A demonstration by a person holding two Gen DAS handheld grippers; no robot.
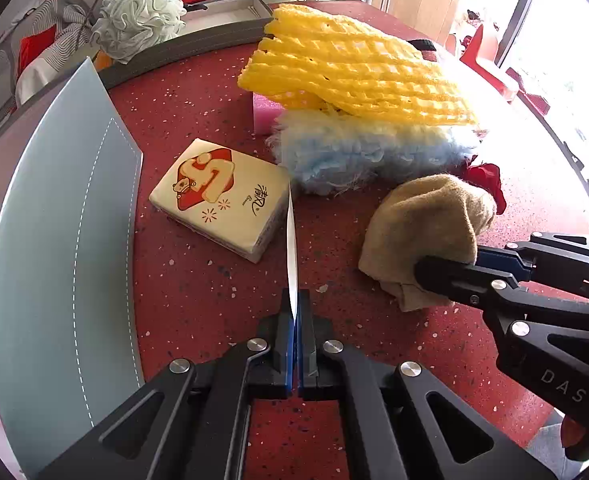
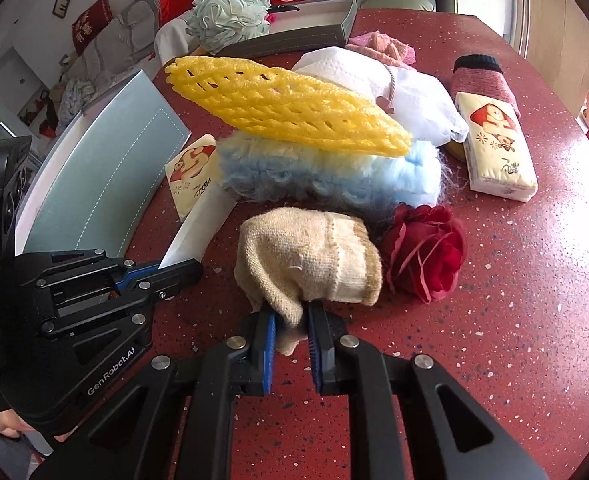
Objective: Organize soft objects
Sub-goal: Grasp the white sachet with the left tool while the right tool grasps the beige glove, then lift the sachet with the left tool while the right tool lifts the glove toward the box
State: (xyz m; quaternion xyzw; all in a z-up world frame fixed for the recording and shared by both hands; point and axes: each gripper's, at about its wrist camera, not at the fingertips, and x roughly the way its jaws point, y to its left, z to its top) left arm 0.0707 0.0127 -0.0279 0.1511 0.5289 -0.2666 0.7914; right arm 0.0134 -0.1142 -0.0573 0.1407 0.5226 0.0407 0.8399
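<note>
Right gripper: the right gripper (image 2: 290, 338) is clamped on the near edge of a beige knit sock (image 2: 310, 258), a fold of it bunched between the blue pads; the rest of the sock rests on the red speckled table (image 2: 494, 320).
Left gripper: the left gripper (image 1: 295, 320) has its fingers pressed together on a thin white sheet (image 1: 291, 256), seemingly the loose flap of a tissue pack (image 1: 220, 198) lying on the table just ahead of it.
Sock's neighbours: a red fabric rose (image 2: 424, 252) is just beside it, touching or nearly so; a fluffy blue duster pad (image 2: 330, 172) lies behind, with a yellow foam net sleeve (image 2: 290, 110) resting on top.
Step in hand: the sock looks freshly gripped, not yet carried off.
Next move: probably lifting the sock clear without dragging the rose, then carrying it to the grey box (image 1: 198, 46) at the far left, where a pale bath pouf (image 1: 140, 16) sits.
Left view only: a pink sponge (image 1: 264, 112) tucked behind the blue pad.
Right view only: a second tissue pack (image 2: 494, 148), a pink and black sock (image 2: 482, 78), a white cloth (image 2: 406, 92) and a pink towel (image 2: 382, 46) on the far side.
Both views: a grey stitched lid (image 1: 66, 240) lies at the left.
</note>
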